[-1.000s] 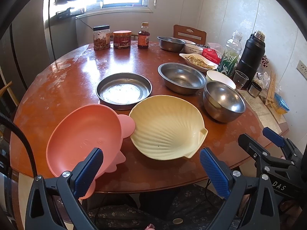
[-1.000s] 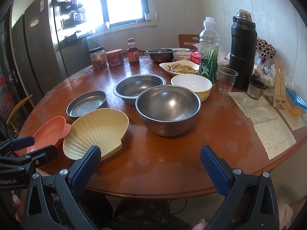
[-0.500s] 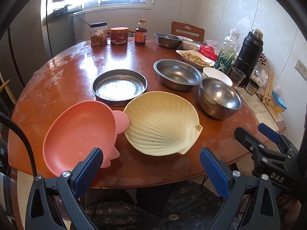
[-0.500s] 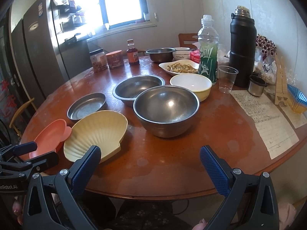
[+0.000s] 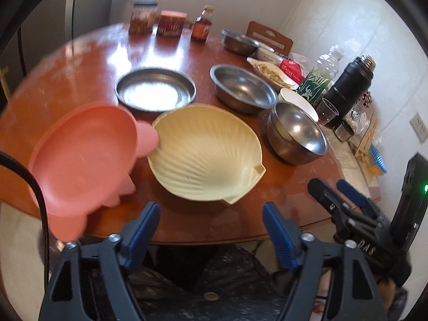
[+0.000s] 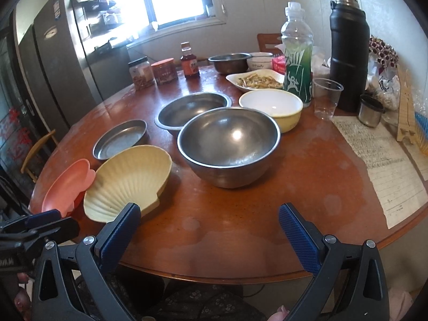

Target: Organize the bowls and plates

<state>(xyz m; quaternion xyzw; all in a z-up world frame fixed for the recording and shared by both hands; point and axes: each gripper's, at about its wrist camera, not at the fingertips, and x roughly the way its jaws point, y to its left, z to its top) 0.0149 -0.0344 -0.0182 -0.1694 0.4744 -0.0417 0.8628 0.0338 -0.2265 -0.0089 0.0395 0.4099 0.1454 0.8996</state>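
While my left hand-held gripper [image 5: 210, 222] draws its jaws inward, nothing sits between the blue pads: they frame only the near edge of the worktop [image 5: 187, 222], short of the dishes. That narrowing is the fresh change, and I read it as setting the width for a thin rim rather than a grip already made. My right hand-held gripper [image 6: 210, 226] stands wide and empty, low over the near edge of the worktop, with the large steel bowl [image 6: 228, 144] ahead of it.

The pink plate [image 5: 80, 157] lies at the near left, its rounded tab overlapping the rim of the cream shell-shaped dish [image 5: 206, 152], which sits just in front of my left pads. Behind them are the shallow steel pan [image 5: 155, 91] and a wider steel bowl [image 5: 242, 88]; the white-and-yellow bowl [image 6: 272, 105] sits just behind the large steel one. Nothing is stacked yet, so the sorting has hardly begun.

Against a second ago, my left jaws were at their widest and are now clearly closer together; the view has also rolled, so the worktop tilts and the pink plate looms larger and blurred. The dishes themselves lie as before. The right view has crept slightly nearer the worktop, jaws unchanged.
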